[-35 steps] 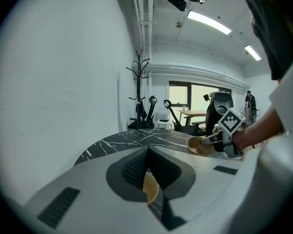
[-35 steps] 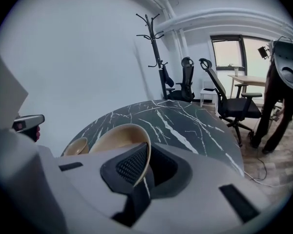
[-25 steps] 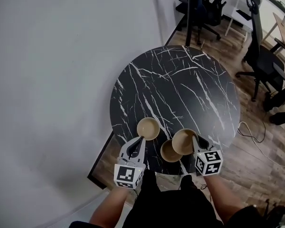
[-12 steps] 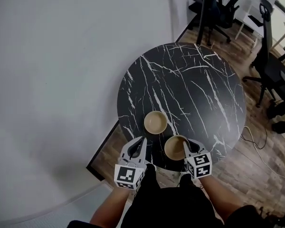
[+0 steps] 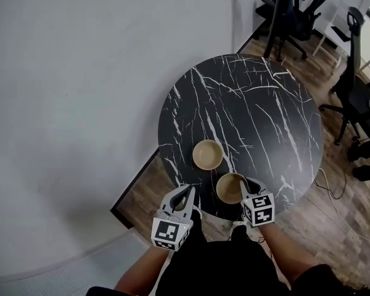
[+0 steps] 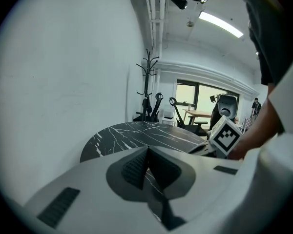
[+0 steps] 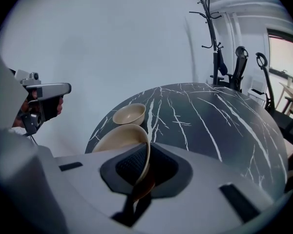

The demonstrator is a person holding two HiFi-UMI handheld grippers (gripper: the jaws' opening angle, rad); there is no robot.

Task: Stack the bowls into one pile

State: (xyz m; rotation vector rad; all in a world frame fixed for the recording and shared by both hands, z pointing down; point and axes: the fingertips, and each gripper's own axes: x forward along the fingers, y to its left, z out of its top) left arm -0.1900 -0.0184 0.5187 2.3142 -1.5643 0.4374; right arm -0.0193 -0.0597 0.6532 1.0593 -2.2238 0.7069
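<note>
The round black tabletop (image 5: 259, 116) shows bowls in two spots, so the pile is not done yet. The far bowl (image 5: 208, 154) sits alone, closer to the middle. The near bowl (image 5: 230, 187) is by the edge next to the person, close to the far bowl but not touching it.

The right tool (image 5: 245, 185) pinches the near bowl's rim, with the thin wall between its almost-closed jaws. The left tool (image 5: 188, 192) is squeezed together with nothing in it, at the near edge of the tabletop.

I think what is left is to put these two bowls together.

The near bowl may be more than one bowl nested, but I cannot tell. The right tool covers its near side, and its bottom is hidden.
</note>
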